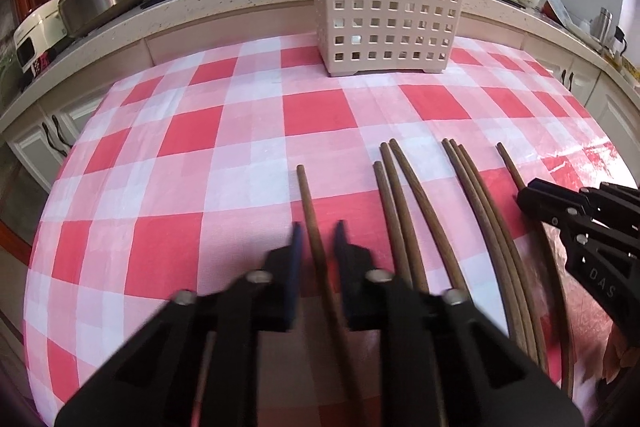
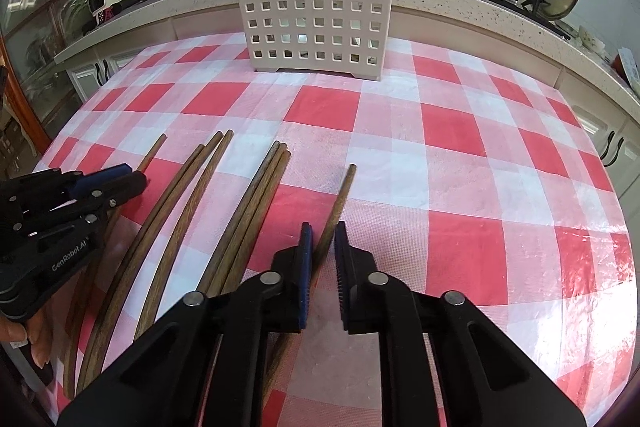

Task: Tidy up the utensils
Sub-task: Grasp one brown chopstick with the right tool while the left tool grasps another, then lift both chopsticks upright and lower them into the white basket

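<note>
While eight chopsticks (image 1: 404,195) lie on tablecloth (image 1: 160,163), one basket (image 1: 384,7) stands.

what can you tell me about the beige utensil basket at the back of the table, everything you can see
The utensil basket looks like beige plastic, its walls a grid of small square holes. The rim is stepped, one side taller than the other, and short feet lift the base. It stands upright at the far side of the checked tablecloth, near the counter edge. A pale curved piece shows at the step in the rim. No chopsticks are visibly inside, and neither gripper touches it.
</note>
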The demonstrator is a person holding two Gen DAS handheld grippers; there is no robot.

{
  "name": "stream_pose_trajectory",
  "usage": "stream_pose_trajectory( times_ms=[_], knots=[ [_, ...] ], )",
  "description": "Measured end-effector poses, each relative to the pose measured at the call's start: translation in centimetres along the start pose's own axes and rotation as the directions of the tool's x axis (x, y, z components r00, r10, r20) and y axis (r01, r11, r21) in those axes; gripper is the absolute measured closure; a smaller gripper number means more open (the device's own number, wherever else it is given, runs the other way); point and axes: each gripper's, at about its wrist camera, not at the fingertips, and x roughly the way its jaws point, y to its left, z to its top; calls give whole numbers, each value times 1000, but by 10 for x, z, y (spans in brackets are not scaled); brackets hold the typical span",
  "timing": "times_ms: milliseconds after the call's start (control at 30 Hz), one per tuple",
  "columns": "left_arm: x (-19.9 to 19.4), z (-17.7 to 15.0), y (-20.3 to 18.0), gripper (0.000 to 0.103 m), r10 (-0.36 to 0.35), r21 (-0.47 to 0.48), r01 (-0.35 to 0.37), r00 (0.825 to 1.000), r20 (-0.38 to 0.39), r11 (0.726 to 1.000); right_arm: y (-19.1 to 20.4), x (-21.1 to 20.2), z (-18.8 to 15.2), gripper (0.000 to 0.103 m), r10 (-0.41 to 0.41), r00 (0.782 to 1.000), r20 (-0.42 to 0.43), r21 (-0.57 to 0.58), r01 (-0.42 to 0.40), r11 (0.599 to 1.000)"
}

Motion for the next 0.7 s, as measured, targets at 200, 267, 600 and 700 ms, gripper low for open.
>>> stream_pose_trajectory(
  times_ms=[200,267,600,700],
  knots=[
    [-2,-1,7,97,-51,-40,51,999,1,998,-5,-2,-1,96,17,1000,5,26,-18,1000],
    [-4,-1,11,97,-86,-67,86,996,0,994,-8,-4,-1,96,26,1000,18,41,-27,999],
    [-40,10,17,97,-133,-89,144,984,115,986,-9,-35,6,96,61,987,148,76,-73,994],
    [-62,17,19,97,-131,-87,149,975,179,985,-9,-53,12,96,57,976,211,70,-73,995]
  ],
)
